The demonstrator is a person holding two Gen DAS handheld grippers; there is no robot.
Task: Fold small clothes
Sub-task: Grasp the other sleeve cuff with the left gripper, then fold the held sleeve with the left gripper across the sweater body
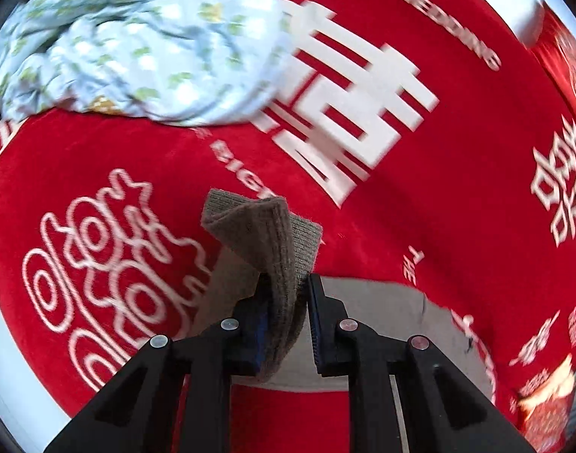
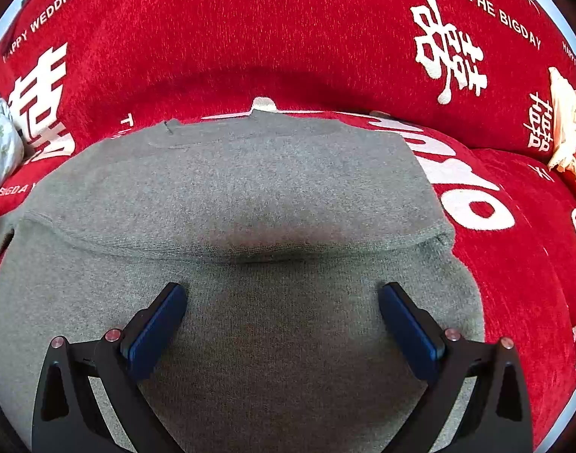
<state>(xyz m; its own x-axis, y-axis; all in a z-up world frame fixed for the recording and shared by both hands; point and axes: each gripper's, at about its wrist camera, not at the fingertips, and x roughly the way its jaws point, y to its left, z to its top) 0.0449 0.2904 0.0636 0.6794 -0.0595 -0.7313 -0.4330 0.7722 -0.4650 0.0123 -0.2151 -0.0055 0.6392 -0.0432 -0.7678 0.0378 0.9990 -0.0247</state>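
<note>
I'm holding a sleeve end of the grey sweater (image 1: 284,249) pinched in my left claw (image 1: 286,294), while my right claw (image 2: 282,302) is hovering wide over its body on the red sofa cover (image 2: 250,37)

Grey sweater (image 2: 250,188) and floral cloth (image 1: 137,45) on red sofa (image 2: 288,37).

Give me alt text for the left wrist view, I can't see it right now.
The left gripper is shut on a fold of grey knit garment, lifted above a red sofa cover with white wedding lettering. A crumpled pale blue floral cloth lies at upper left; the background is motion-blurred.
</note>
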